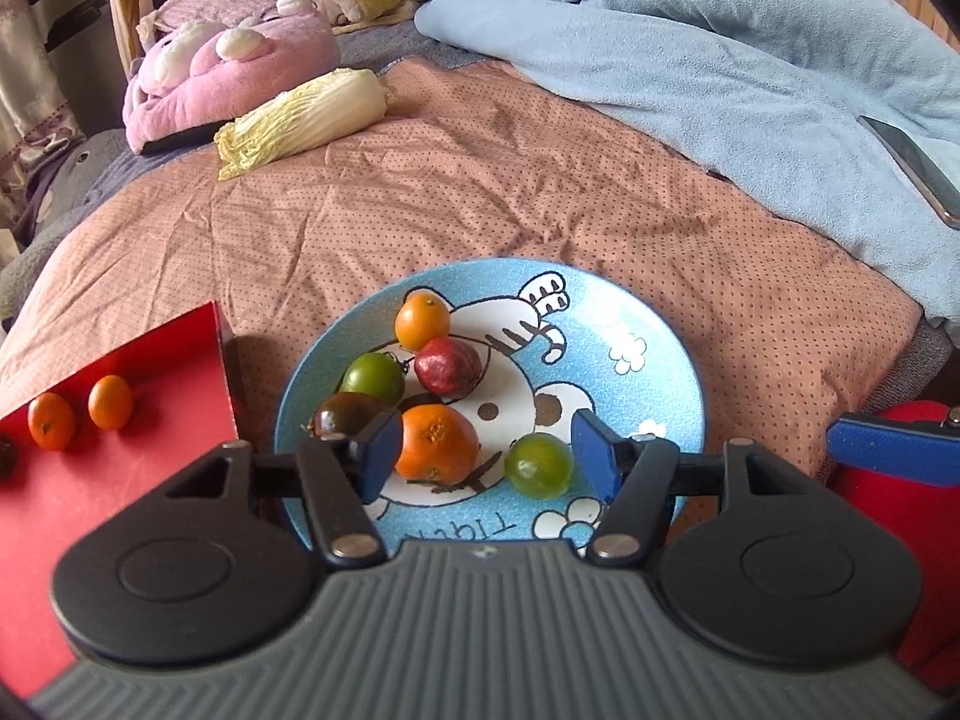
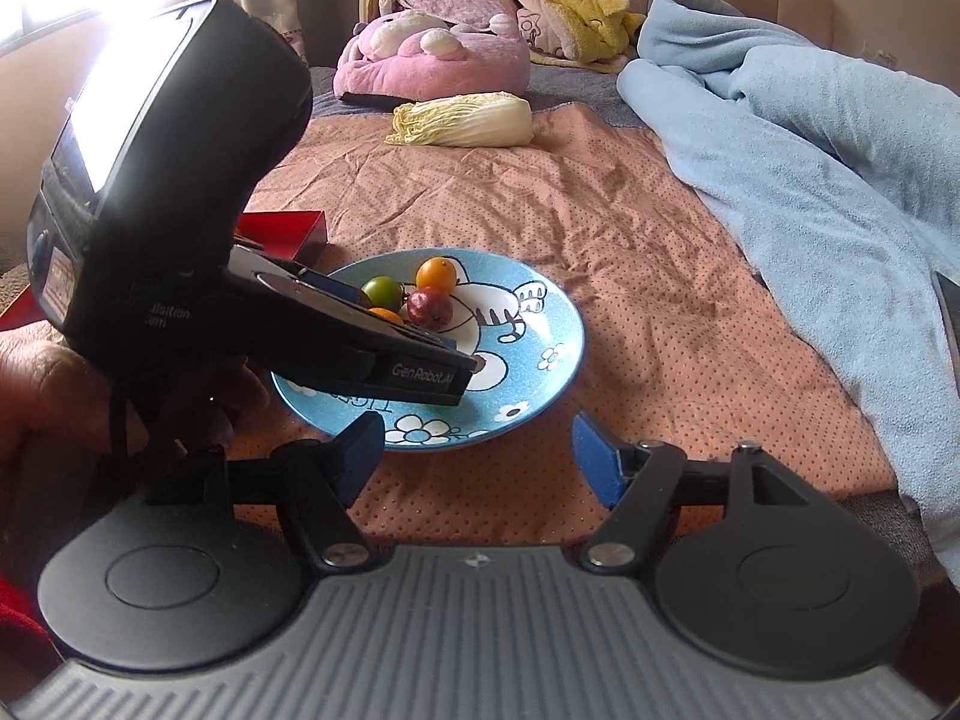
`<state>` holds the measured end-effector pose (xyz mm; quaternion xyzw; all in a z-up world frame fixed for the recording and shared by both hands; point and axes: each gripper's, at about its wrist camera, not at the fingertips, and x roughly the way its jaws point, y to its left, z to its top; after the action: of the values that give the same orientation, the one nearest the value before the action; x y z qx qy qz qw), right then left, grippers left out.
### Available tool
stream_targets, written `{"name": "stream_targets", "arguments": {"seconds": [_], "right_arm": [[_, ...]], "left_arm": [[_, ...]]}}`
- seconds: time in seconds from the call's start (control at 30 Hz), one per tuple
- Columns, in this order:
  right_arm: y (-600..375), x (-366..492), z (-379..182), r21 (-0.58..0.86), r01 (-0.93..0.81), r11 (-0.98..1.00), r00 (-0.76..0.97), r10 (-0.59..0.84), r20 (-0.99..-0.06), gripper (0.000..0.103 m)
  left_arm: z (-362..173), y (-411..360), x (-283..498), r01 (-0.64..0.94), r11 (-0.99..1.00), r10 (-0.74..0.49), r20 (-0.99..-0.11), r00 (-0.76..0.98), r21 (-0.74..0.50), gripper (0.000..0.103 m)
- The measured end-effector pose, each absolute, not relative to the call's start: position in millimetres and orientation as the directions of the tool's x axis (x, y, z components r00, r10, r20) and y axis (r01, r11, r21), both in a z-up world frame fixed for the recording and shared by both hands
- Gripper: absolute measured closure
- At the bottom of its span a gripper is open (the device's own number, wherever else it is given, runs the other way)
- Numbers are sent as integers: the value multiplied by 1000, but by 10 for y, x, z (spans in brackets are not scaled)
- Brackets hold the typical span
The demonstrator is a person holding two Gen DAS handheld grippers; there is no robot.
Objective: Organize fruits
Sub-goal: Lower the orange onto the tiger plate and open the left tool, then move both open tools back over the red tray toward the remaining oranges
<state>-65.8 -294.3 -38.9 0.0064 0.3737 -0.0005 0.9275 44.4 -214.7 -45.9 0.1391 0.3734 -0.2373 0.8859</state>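
Note:
A blue cartoon plate (image 1: 654, 324) lies on the bed and holds several small fruits: a large orange one (image 1: 437, 443), a green grape-like one (image 1: 538, 465), a dark red one (image 1: 449, 366), a green one (image 1: 373, 378), a small orange one (image 1: 422, 319) and a dark brown one (image 1: 339, 414). My left gripper (image 1: 486, 450) is open over the plate, its fingers either side of the large orange fruit and the green one. A red box lid (image 1: 150, 480) at left holds two small orange fruits (image 1: 110, 401). My right gripper (image 2: 477, 456) is open and empty, just in front of the plate (image 2: 540, 354).
A napa cabbage (image 1: 300, 120) lies further up the dotted pink bedspread (image 1: 540, 168). A pink plush cushion (image 1: 234, 72) is behind it. A blue blanket (image 1: 720, 48) is heaped at right with a phone (image 1: 912, 168) on it. The left gripper's body (image 2: 180, 180) fills the right view's left side.

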Motion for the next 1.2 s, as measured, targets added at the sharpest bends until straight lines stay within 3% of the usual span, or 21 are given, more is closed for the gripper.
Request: {"name": "stream_targets", "arguments": {"seconds": [0.17,0.73,1.2], "right_arm": [[-2883,-756,-337,15,9,1000,722,4,-692,23],[-2578,-872,-168,57,-48,997,700,74,-710,22],[-2137,-581,-52,40,-181,983,702,157,-695,22]], "left_arm": [[-318,-2149,369,540,838,-333,-713,618,77,38],[129,-1722,115,507,861,-346,-678,649,46,38],[289,-969,103,342,940,-255,-650,716,7,38]]}}
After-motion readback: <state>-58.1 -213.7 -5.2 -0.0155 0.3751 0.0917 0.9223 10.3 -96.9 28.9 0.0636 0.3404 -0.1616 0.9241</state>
